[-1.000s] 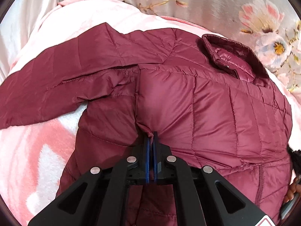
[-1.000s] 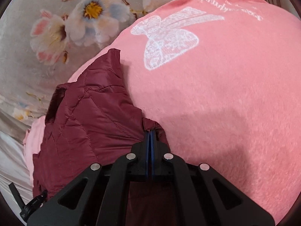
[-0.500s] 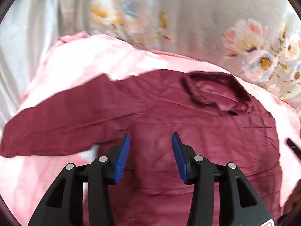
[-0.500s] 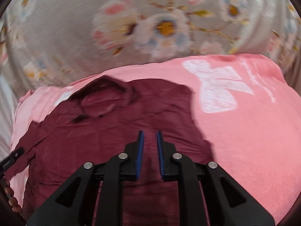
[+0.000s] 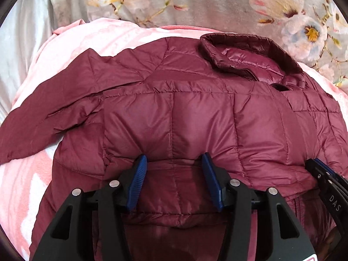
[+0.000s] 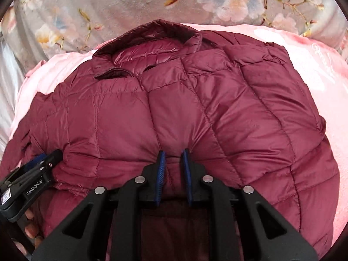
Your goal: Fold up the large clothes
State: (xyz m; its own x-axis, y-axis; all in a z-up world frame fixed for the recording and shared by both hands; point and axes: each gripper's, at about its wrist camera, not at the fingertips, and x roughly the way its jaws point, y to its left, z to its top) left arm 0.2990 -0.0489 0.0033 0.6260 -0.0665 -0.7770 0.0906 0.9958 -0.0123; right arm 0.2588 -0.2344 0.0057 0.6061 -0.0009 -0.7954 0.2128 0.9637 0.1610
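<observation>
Now, jacket: I see the maroon quilted jacket (image 5: 195, 117) lying flat on the pink blanket (image 5: 91, 43), collar (image 5: 243, 54) at the far end near the floral bedspread (image 5: 217, 4).
Edges: its left sleeve (image 5: 54, 113) stretches out to the left; the right flank (image 6: 304, 152) ends on open pink blanket.
Room: free blanket on both sides; bedspread beyond the collar.
Left gripper (image 5: 174, 174): jaws spread and opening, pads clear of the fabric, nothing pinched.
Right gripper (image 6: 174, 165): jaws slightly parted, a ridge of fabric between the pads; I see no grip.
Change: a second ago both were clamped on jacket folds; both have since let go, and the right side now lies folded in.
</observation>
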